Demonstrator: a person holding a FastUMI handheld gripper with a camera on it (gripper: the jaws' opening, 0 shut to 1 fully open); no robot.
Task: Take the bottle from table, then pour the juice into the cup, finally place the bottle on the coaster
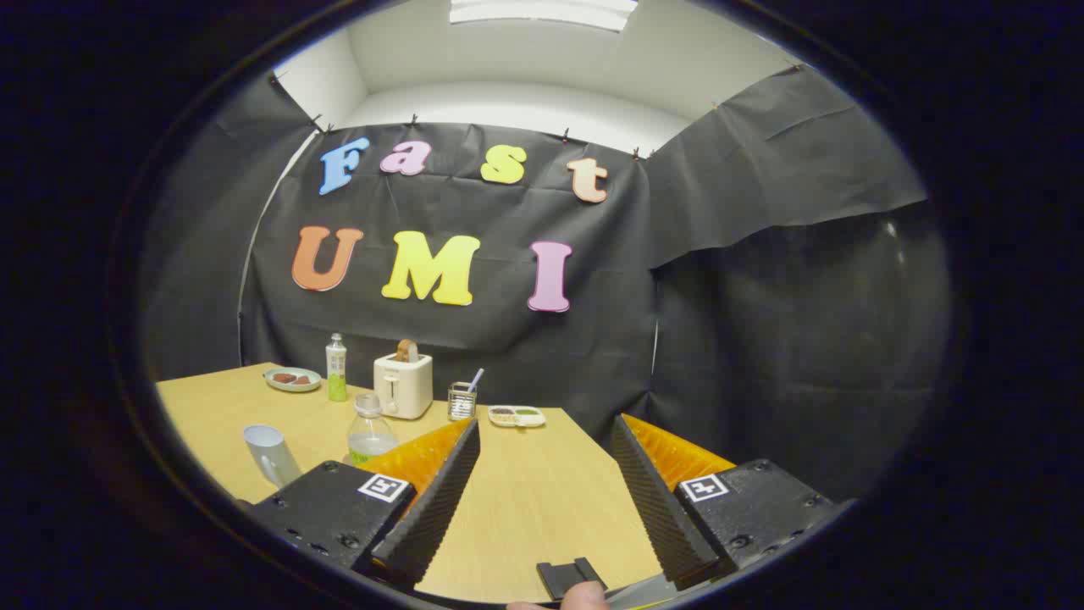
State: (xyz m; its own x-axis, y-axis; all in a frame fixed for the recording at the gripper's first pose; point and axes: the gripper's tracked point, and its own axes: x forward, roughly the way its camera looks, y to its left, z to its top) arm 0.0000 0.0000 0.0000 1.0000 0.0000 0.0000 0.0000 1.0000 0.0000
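A clear plastic bottle point(370, 430) with pale liquid in its lower part stands upright on the wooden table point(525, 500), just left of my left finger and partly hidden behind it. Left of the bottle sits a white cup point(269, 453) with a handle, leaning in the fisheye view. My gripper point(546, 428) is open, with only bare tabletop between its fingers. It hovers over the table's right part, to the right of the bottle and apart from it.
At the back of the table stand a second bottle point(337, 367) with green liquid, a plate of food point(293, 379), a cream toaster point(403, 385) holding a slice, a glass holder point(461, 401) and a small dish point(517, 415). The table's right edge point(593, 436) runs close to my right finger.
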